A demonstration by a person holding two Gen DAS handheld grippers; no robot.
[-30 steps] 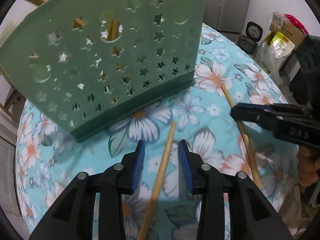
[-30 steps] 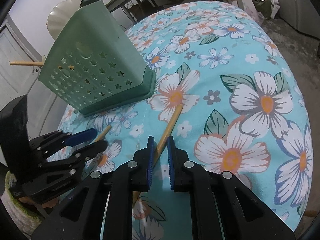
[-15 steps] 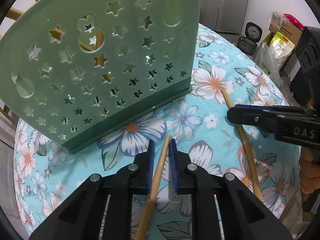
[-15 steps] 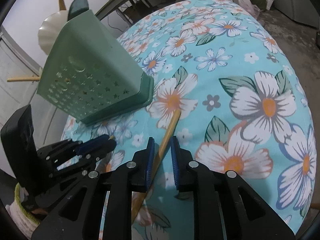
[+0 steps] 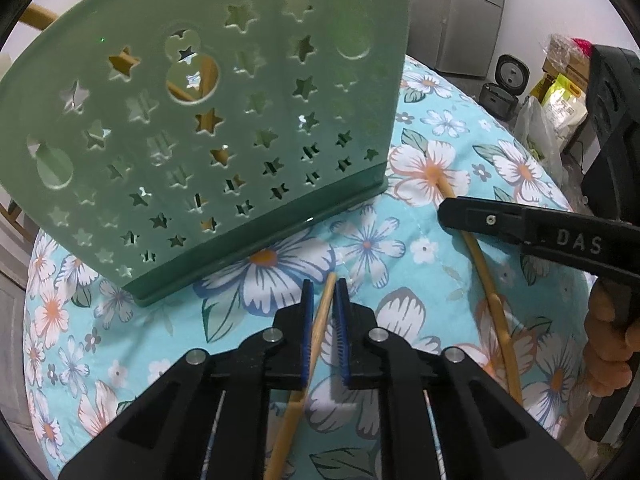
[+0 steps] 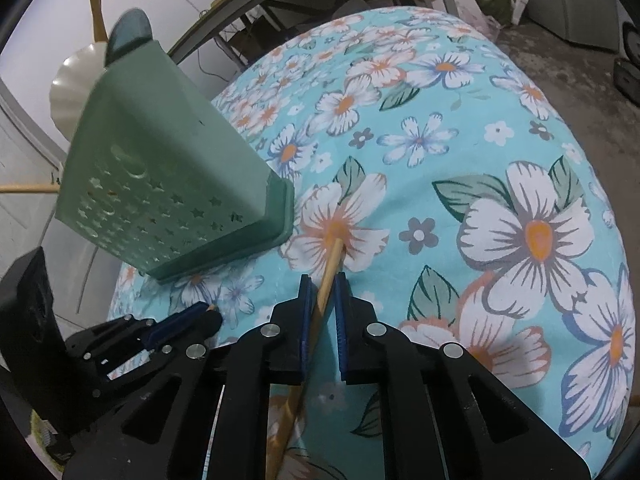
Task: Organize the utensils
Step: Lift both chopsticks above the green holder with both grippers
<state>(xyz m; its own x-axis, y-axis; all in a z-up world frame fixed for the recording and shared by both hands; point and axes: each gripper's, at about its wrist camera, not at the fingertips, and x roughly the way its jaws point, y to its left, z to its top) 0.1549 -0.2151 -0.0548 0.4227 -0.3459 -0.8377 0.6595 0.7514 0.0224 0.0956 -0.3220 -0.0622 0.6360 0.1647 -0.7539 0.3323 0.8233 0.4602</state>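
A green utensil holder with star cut-outs stands on the floral cloth, wooden sticks showing through its holes. My left gripper is just in front of its base. Its jaws are closing, and the blue pads press a wooden chopstick that runs back under the gripper. To the right, my right gripper holds a second chopstick. In the right wrist view that gripper is closing too, pads on the chopstick, whose tip lies beside the holder. The left gripper shows at lower left.
The round table's cloth drops off at the far and right edges. A white fluted dish and a dark utensil rise behind the holder. A rice cooker and bags sit on the floor. A hand grips the right tool.
The left jaws came together from wide apart onto the chopstick. The right jaws eased slightly, then narrowed again on their chopstick, and the right view rolled a little.
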